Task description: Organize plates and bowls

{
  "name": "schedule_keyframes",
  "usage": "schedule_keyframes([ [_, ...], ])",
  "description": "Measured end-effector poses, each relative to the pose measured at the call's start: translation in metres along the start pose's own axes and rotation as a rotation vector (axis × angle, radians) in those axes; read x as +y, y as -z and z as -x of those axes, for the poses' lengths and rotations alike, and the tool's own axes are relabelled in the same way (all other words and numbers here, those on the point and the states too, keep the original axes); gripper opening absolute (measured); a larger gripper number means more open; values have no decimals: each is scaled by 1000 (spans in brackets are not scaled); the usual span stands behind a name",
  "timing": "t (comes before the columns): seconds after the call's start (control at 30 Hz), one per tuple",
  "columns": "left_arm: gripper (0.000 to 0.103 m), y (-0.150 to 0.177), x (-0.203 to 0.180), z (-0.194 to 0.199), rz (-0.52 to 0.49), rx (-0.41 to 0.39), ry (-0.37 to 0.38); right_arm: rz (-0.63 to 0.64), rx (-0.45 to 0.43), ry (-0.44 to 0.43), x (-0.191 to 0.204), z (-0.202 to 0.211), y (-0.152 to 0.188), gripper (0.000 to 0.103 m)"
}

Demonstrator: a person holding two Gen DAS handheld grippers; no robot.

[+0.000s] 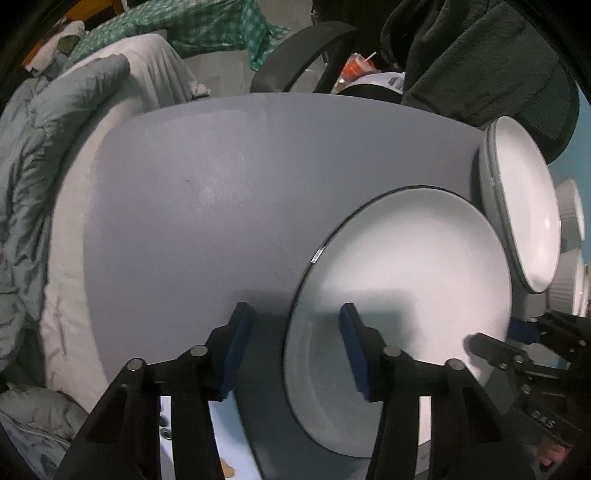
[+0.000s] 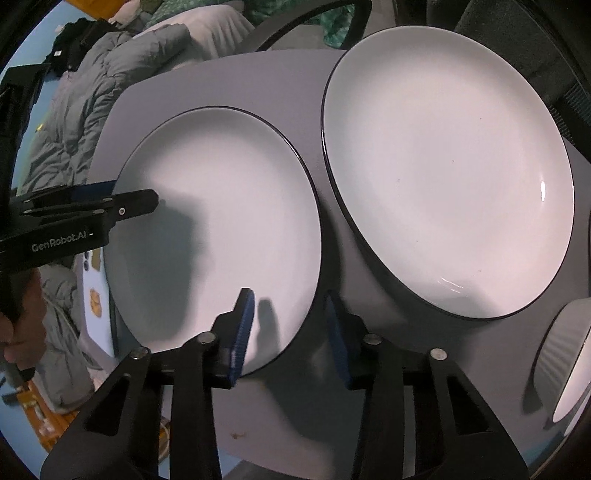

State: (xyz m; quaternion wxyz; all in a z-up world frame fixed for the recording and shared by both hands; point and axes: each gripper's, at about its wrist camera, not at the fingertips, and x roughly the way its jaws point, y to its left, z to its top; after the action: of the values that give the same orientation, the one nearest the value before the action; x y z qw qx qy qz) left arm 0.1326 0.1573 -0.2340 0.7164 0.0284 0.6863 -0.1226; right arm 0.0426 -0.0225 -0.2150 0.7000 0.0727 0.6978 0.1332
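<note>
Two-gripper approach to the near plate (image 2: pixel 221 229), which lies flat on the grey table (image 1: pixel 207 192), its dark rim close beside a second, larger plate (image 2: pixel 450 173) to the right. My left gripper (image 1: pixel 295 343) straddles the plate's left rim, one blue pad over the table, the other over the white face; neither pad presses the rim, so it holds nothing and stands about half open. My right gripper (image 2: pixel 288 328) straddles the right rim likewise, narrower, with no contact that I can confirm. To do this step well I would seat both rims deep between the pads before squeezing, close the two sides evenly, and lift level so the glazed plate does not slide or knock its neighbour. Ribbed white bowls (image 1: pixel 572 254) stand at the far right, one (image 2: pixel 569 362) near my right gripper. The table is matt, bare on its left half; beyond it lie a grey quilt (image 1: pixel 55 122), green checked cloth (image 1: pixel 207 26) and a black office chair (image 1: pixel 303 55) draped in dark fleece
</note>
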Motion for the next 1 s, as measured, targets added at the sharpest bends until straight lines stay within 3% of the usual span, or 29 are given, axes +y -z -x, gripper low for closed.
schedule_keyframes([
  [0.17, 31, 2, -4, 2, -4, -5, 17, 4, 7, 0, -2, -2, 0, 18],
  [0.37, 27, 5, -5, 4, 2, -14, -15, 22, 2, -3, -3, -1, 1, 17],
  [0.6, 26, 29, -25, 3, -26, 12, -46, 63, 14, 24, -3, 0, 6, 17],
  [0.87, 26, 69, -55, 1, 20, 44, -14, 94, 33, 46, -21, 6, 32, 17],
  [1.0, 26, 85, -77, -1, 17, 51, 12, 48, 16, 56, -38, 13, 43, 17],
])
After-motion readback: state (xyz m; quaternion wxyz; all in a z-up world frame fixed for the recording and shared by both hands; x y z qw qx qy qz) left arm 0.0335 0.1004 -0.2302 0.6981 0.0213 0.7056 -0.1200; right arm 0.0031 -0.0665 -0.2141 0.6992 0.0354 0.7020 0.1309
